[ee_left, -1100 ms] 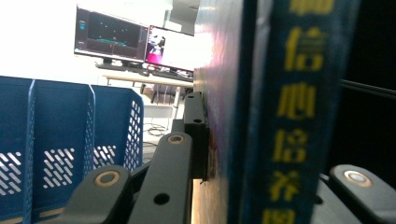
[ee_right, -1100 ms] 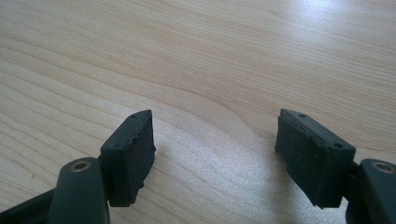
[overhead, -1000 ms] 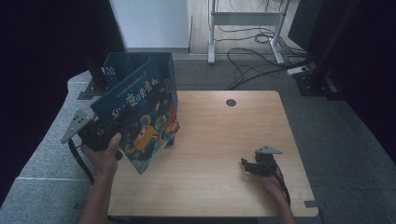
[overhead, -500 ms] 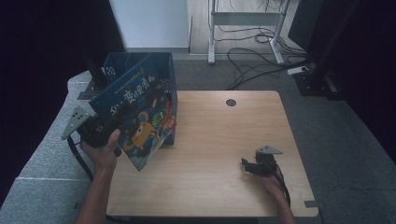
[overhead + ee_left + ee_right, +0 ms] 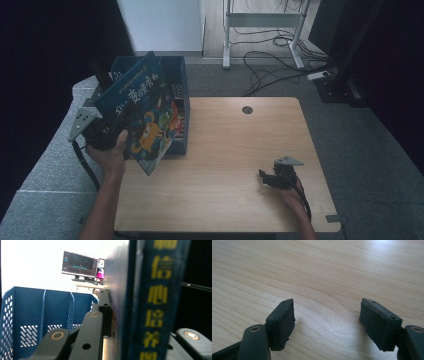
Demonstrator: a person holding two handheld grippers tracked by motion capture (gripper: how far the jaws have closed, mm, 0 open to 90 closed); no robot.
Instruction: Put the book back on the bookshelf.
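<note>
A blue picture book (image 5: 145, 117) with cartoon figures on its cover is held up, tilted, at the table's left edge, in front of the blue perforated basket (image 5: 177, 85). My left gripper (image 5: 102, 132) is shut on the book near its lower left. In the left gripper view the book's spine (image 5: 155, 302) with yellow characters stands between the jaws, and the basket (image 5: 37, 310) lies beyond. My right gripper (image 5: 266, 177) rests low over the wooden table (image 5: 225, 140) at the front right. Its pads (image 5: 282, 322) stand wide apart, open, with bare wood between them.
A round cable hole (image 5: 247, 109) sits at the table's far edge. Behind the table are a metal stand (image 5: 260, 20) and loose cables (image 5: 270, 55) on the floor. A grey mat (image 5: 50, 160) lies left of the table.
The left hand has carried the book a little up and back toward the basket, tilting it more. The right gripper has stayed where it was.
</note>
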